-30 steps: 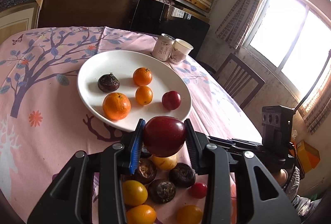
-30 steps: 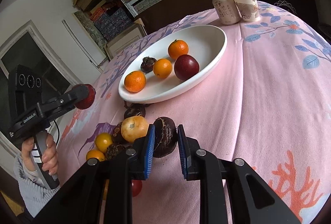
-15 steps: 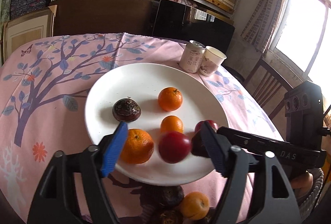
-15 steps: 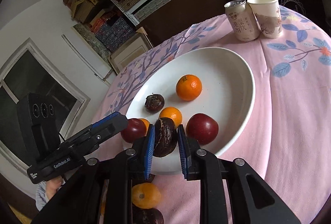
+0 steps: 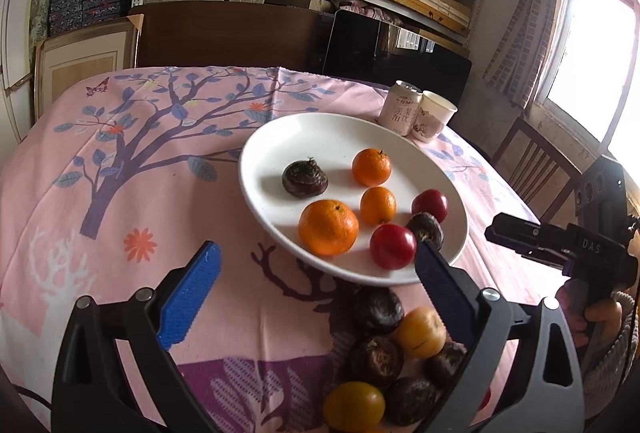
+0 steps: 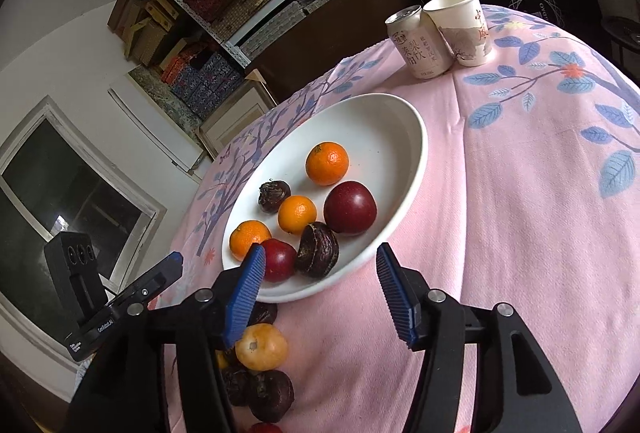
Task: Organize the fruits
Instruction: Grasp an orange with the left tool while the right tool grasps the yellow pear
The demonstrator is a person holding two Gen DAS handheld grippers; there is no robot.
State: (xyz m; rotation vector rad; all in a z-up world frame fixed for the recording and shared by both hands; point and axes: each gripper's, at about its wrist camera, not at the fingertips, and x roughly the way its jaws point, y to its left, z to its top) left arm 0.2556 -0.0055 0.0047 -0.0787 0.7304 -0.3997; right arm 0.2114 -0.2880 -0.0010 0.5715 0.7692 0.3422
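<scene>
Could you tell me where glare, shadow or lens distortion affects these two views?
Left wrist view: window blown out white, shelves bowed by the fisheye, plate sharp. Right wrist view: dark vignette corners, tablecloth evenly lit, fruit pile shadowed under the right gripper.

"DAS" on right gripper (image 5: 556,237); Chinese characters on can (image 6: 420,47).

Round white ceramic plate (image 5: 280,137) carries orange mandarins (image 5: 328,227) and dark-red plums (image 5: 393,247). Pink cotton tablecloth (image 5: 120,213) has a blue-leaf tree print.

The right claw (image 6: 320,275) (jaws opening, nothing between them) hovers over the white plate's (image 6: 416,153) near rim.
</scene>
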